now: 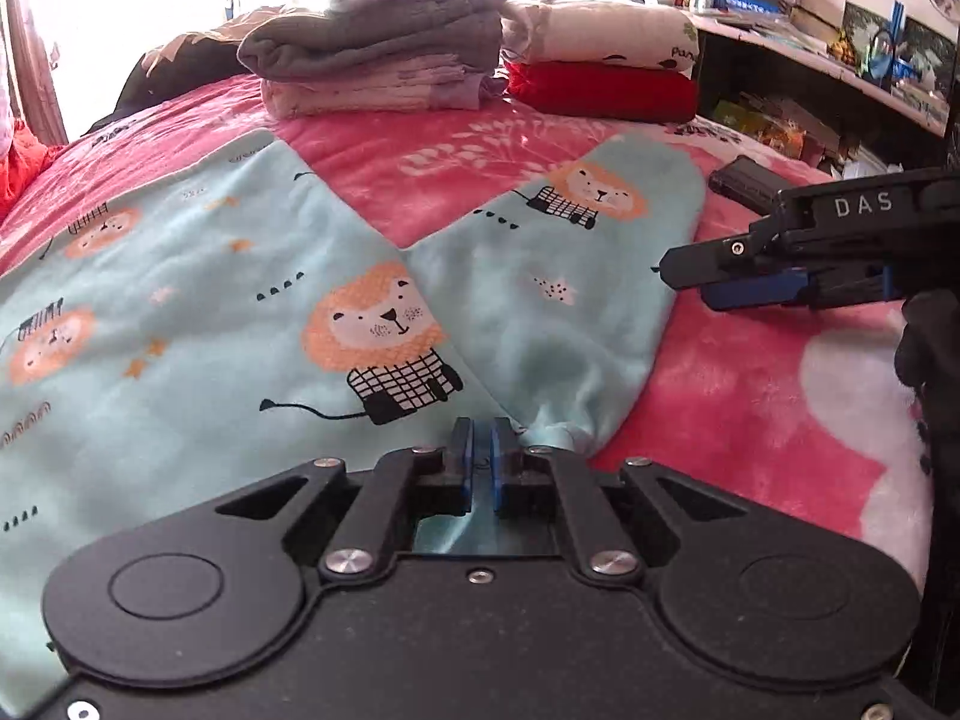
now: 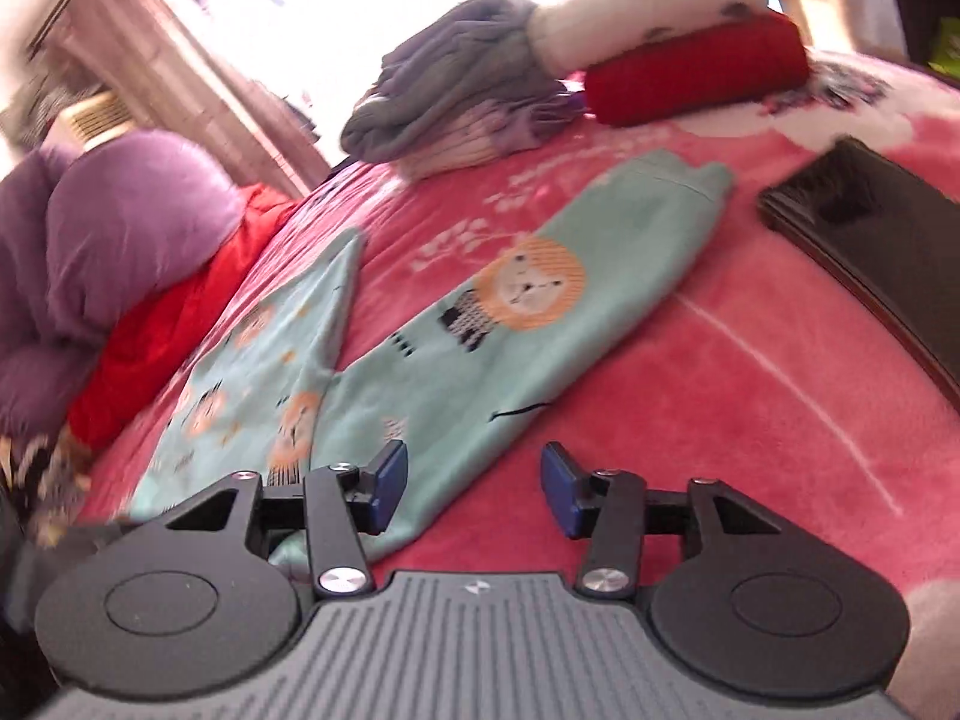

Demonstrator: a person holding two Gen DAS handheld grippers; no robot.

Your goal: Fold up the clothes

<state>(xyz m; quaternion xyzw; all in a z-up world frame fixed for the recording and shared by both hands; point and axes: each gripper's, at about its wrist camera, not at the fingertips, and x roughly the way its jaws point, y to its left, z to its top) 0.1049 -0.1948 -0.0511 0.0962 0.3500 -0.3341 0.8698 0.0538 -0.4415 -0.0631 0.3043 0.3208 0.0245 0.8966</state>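
Note:
A mint-green garment (image 1: 372, 324) printed with orange lions lies spread on the pink blanket (image 1: 750, 390), forming a V with two long parts. My left gripper (image 1: 482, 438) is shut on the garment's near edge, where the two parts meet; fabric shows between and under the blue pads. The right gripper (image 1: 684, 276) hovers just beyond the right-hand part's outer edge, held by a black-gloved hand (image 1: 930, 348). In the right wrist view the right gripper (image 2: 474, 480) is open above the blanket with nothing between its fingers. Its left finger (image 2: 387, 477) sits over the garment (image 2: 480, 324).
Folded clothes stand at the back of the bed: a grey and lilac stack (image 1: 384, 42) and a white piece on a red one (image 1: 600, 66). A flat black object (image 2: 870, 222) lies right of the garment. Purple bedding (image 2: 120, 228) and red cloth (image 2: 162, 336) lie left.

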